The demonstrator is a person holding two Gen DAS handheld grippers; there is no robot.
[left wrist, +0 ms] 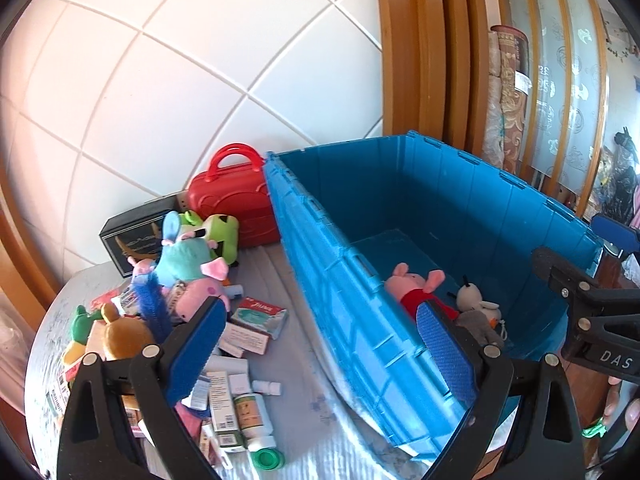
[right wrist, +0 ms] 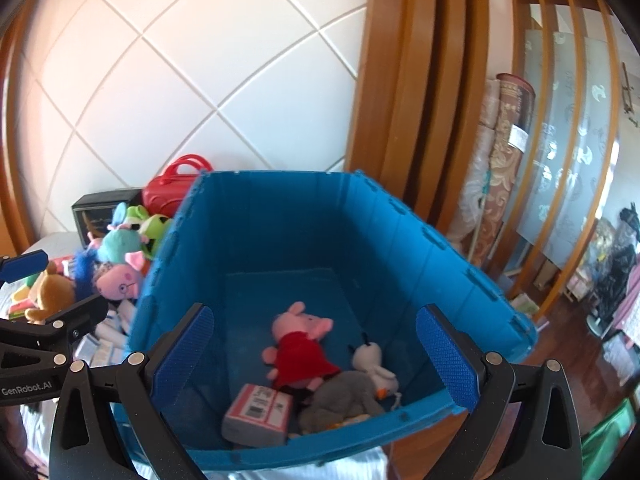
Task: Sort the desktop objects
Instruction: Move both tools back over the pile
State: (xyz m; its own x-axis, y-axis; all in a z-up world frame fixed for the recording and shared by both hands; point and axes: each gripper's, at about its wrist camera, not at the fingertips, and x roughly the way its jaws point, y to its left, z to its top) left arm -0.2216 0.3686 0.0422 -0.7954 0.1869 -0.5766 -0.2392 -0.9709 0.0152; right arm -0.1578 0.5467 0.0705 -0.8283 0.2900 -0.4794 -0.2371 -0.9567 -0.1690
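A big blue crate stands on the table. Inside lie a pink pig plush in a red dress, a grey and white plush and a pink and white box. Left of the crate is a pile of plush toys, medicine boxes and bottles. My left gripper is open and empty, straddling the crate's left wall. My right gripper is open and empty above the crate's near end.
A red toy suitcase and a black box stand against the tiled wall behind the pile. A green bottle cap lies near the front. A wooden door frame and rolled rugs stand at the right.
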